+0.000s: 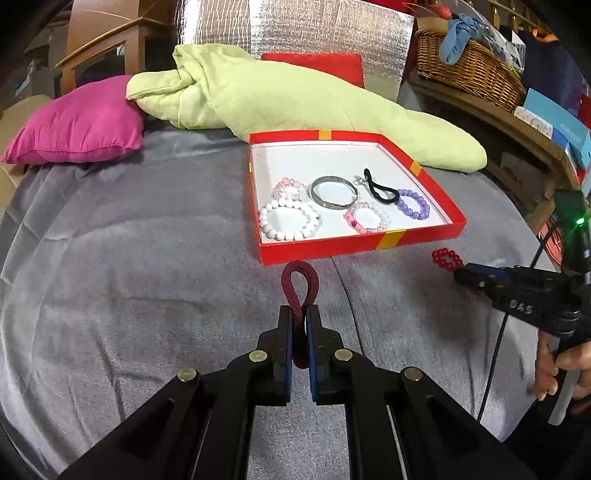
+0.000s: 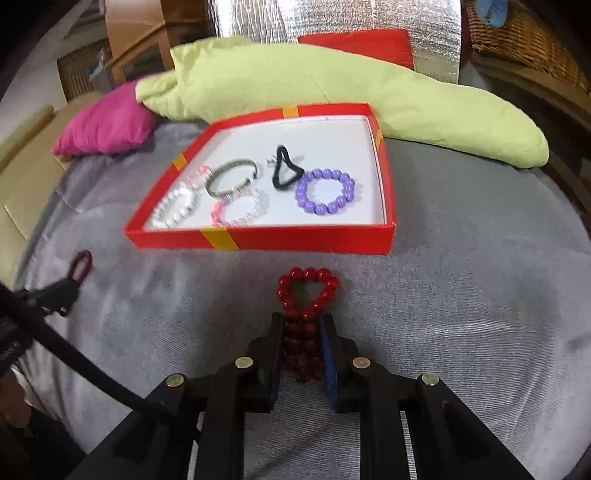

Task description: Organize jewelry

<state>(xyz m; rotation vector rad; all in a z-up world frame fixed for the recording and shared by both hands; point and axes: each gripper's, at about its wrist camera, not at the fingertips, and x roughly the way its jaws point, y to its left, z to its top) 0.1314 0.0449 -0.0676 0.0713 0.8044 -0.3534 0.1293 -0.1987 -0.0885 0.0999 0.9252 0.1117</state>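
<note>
Both pieces are pinched by only part of their loops, and that is where I would expect trouble. The left gripper (image 1: pixel 300 314) is pressed together on the dark red coiled band (image 1: pixel 300 284), whose free loop sticks out toward twelve o'clock, just short of the near wall of the red box (image 1: pixel 354 248); the right gripper (image 2: pixel 303 325) squeezes the red bead bracelet (image 2: pixel 308 291) so hard that its free end buckles into a heart shape. Beads are round and slick, so I judge that bracelet may roll out of the pads on the way, or spring off sideways when let go. The box wall stands between each piece and the white floor; a low carry could catch a dangling loop on the rim and drag the light box across the cloth. Inside, the white bead bracelet (image 1: pixel 290 223), silver bangle (image 1: pixel 334 194), black hair tie (image 1: pixel 380 190), purple bead bracelet (image 1: pixel 413 203) and two pink ones crowd the near half, so a drop there may tangle. Everything rests on a bed under a soft grey blanket (image 1: pixel 147 258), which gives and wrinkles. At eleven o'clock lies a magenta pillow (image 1: pixel 79 123), at twelve a green quilt (image 1: pixel 295 96) before a silver foil panel (image 1: pixel 332 33), and at one o'clock a wicker basket (image 1: pixel 469 70) on a wooden shelf.
</note>
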